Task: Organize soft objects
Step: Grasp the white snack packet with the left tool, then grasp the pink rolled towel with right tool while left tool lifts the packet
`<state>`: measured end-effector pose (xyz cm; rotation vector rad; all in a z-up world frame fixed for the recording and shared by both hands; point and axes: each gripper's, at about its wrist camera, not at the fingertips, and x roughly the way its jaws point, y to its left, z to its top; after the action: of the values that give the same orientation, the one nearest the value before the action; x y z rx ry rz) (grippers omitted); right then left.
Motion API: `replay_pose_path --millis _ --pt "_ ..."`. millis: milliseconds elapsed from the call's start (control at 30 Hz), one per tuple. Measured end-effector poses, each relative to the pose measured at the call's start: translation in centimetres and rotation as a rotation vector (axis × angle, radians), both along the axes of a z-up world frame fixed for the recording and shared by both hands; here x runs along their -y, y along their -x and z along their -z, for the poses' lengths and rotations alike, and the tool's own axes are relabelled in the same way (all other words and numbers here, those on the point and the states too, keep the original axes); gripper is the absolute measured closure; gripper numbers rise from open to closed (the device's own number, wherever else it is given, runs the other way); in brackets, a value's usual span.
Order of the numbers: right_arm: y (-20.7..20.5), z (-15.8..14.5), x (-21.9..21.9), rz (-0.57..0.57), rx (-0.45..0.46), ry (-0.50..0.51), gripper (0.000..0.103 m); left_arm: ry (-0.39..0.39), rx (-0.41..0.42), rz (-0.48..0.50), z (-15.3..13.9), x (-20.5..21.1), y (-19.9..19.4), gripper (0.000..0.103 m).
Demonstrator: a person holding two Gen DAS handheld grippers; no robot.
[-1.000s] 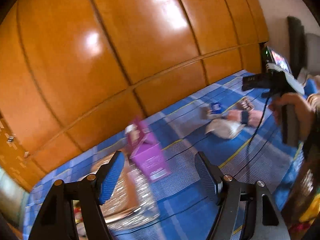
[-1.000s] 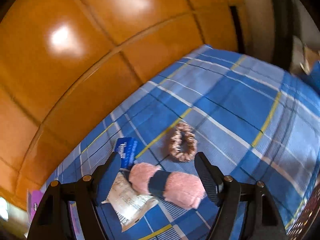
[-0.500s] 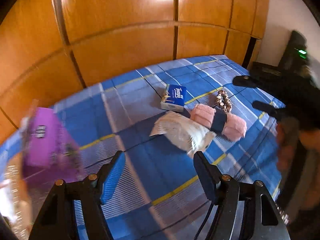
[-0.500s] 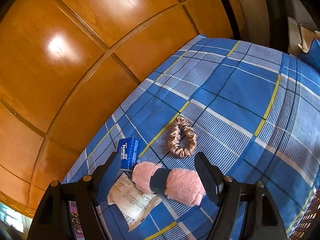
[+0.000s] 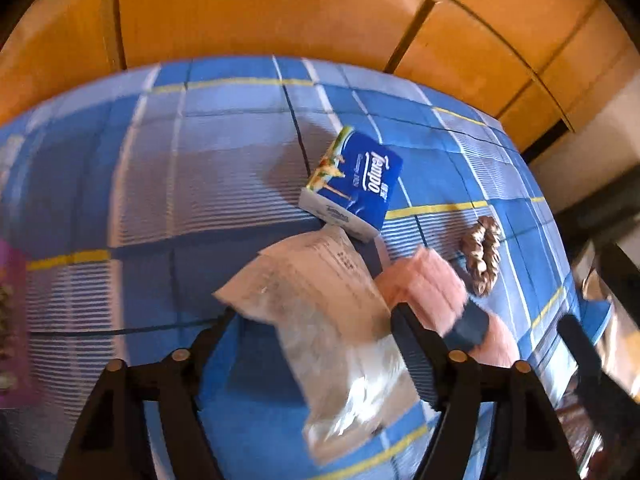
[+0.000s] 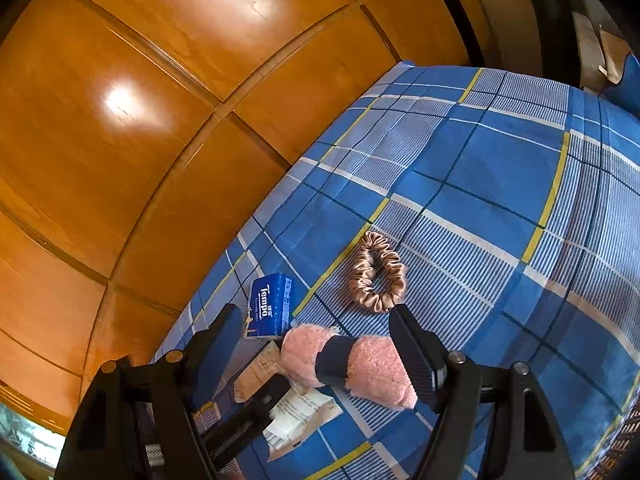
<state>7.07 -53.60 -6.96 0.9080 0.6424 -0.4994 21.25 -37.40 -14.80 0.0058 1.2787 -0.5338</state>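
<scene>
A clear plastic packet with a white label (image 5: pixel 320 312) lies on the blue plaid cloth (image 5: pixel 208 184), between the fingers of my open left gripper (image 5: pixel 316 326), which hovers close over it. Beside it lie a blue Tempo tissue pack (image 5: pixel 356 184), a pink fluffy roll with a dark band (image 5: pixel 436 296) and a brown scrunchie (image 5: pixel 482 258). My right gripper (image 6: pixel 316 326) is open, its fingers either side of the pink roll (image 6: pixel 352 364). The tissue pack (image 6: pixel 270 306), scrunchie (image 6: pixel 376 272) and packet (image 6: pixel 296 408) also show there. A left finger (image 6: pixel 248 412) reaches over the packet.
Orange wooden panels (image 6: pixel 160 120) rise behind the cloth. A purple box (image 5: pixel 12 320) sits at the left edge of the left wrist view. Dark furniture and a doorway (image 6: pixel 560 20) stand at the far right.
My left gripper has swung right from the purple box and shiny bag and closed in over the plastic packet. My right gripper has edged slightly closer to the pink roll.
</scene>
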Motion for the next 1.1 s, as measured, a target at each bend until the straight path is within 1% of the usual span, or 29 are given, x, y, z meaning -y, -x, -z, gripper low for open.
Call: replay_pose_path --millis 33,100,133,167,233,333,400,500,567,600,633,667,700,800,833,933,1000,1067,1100 --pt "0.0 0.1 0.1 0.001 -0.001 -0.005 0.026 0.003 0.012 -0.005 0.1 0.2 -0.1 0.024" --pt "0.1 0.3 0.2 0.003 -0.001 -0.02 0.026 -0.028 0.045 0.024 0.1 0.8 0.0 0.029" --pt "0.1 0.4 0.3 0.002 0.001 -0.031 0.026 -0.038 0.068 0.055 0.0 0.8 0.3 0.038" --pt "0.1 0.5 0.4 0.002 0.0 -0.04 0.026 -0.036 0.081 0.091 -0.1 0.7 0.6 0.04" --pt "0.1 0.8 0.4 0.004 -0.008 -0.052 0.026 -0.018 0.085 0.129 -0.2 -0.3 1.1 0.045" --pt "-0.1 0.9 0.3 -0.002 -0.021 -0.056 0.026 -0.007 0.077 0.155 -0.3 -2.7 2.0 0.047" --pt "-0.4 1.1 0.2 -0.017 -0.041 -0.052 0.026 -0.013 0.088 0.173 -0.5 -4.9 2.9 0.047" --pt "-1.5 1.7 -0.5 -0.077 -0.103 -0.044 0.026 -0.012 0.099 0.228 -0.7 -7.7 4.7 0.046" --pt "-2.7 1.7 -1.4 -0.143 -0.164 0.002 0.026 -0.038 0.139 0.26 -0.8 -9.4 6.2 0.046" --pt "-3.2 1.6 -2.0 -0.171 -0.189 0.036 0.026 -0.041 0.147 0.268 -0.8 -9.9 6.6 0.046" --pt "-4.0 1.4 -2.8 -0.22 -0.226 0.093 0.026 -0.044 0.153 0.27 -0.9 -10.4 7.1 0.046" --pt "-4.6 1.3 -3.4 -0.261 -0.255 0.133 0.026 -0.046 0.157 0.268 -0.9 -11.0 7.3 0.046" --pt "-5.4 1.2 -4.1 -0.319 -0.304 0.189 0.026 -0.043 0.157 0.264 -0.8 -11.2 7.4 0.046" --pt "-7.1 1.3 -5.2 -0.449 -0.412 0.294 0.026 -0.025 0.158 0.243 -0.6 -11.9 7.6 0.045" --pt "-7.7 1.6 -5.5 -0.513 -0.467 0.324 0.026 -0.022 0.162 0.238 -0.6 -12.0 7.6 0.045" --pt "-8.7 2.7 -5.8 -0.632 -0.591 0.388 0.026 -0.02 0.188 0.23 -0.6 -12.4 8.1 0.045" --pt "-9.1 3.7 -5.6 -0.66 -0.651 0.403 0.026 -0.021 0.204 0.229 -0.6 -12.4 8.4 0.044" --pt "-9.5 5.2 -5.2 -0.671 -0.713 0.382 0.026 -0.023 0.214 0.228 -0.6 -12.4 8.4 0.044" --pt "-9.5 6.3 -5.0 -0.663 -0.748 0.352 0.036 -0.025 0.218 0.229 -0.6 -12.4 8.5 0.044"
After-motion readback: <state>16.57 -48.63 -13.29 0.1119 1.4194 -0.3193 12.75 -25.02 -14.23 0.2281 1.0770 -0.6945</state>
